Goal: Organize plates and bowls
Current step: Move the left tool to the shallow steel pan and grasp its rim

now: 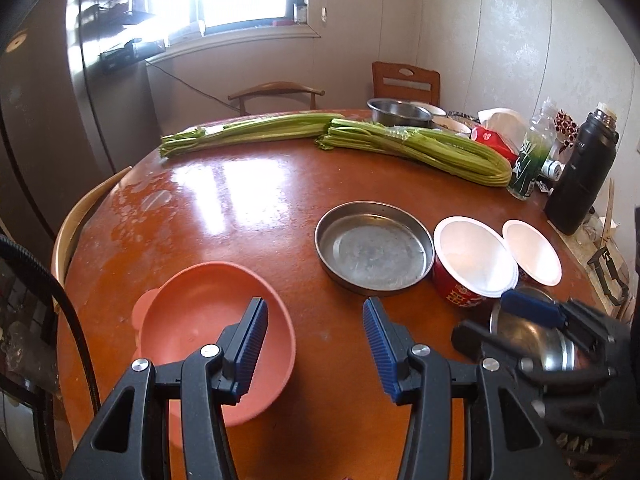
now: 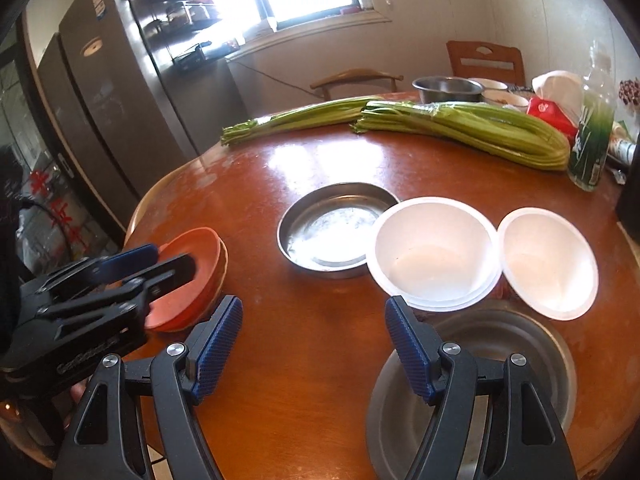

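Round glossy wooden table [image 2: 320, 360]. Left gripper [image 1: 316, 344] part open, empty, one ribbed blue pad over smooth orange plastic bowl [image 1: 200, 320]. Right gripper [image 2: 314, 346] wide open, empty, above dull steel plate [image 2: 500, 360].

In the left wrist view the right gripper [image 1: 532, 320] is smeared by blur and hides most of the steel bowl [image 1: 532, 340] beneath it. The left gripper [image 1: 316, 344] covers the near right rim of the orange bowl [image 1: 200, 320]. The black flask [image 1: 580, 172] at the far right stands in front of small items too tiny to make out. In the right wrist view the steel bowl [image 2: 500, 360] is cut off by the bottom edge, the plastic bottle [image 2: 592, 132] loses its top to glare, and print on the red cups' sides is unreadable
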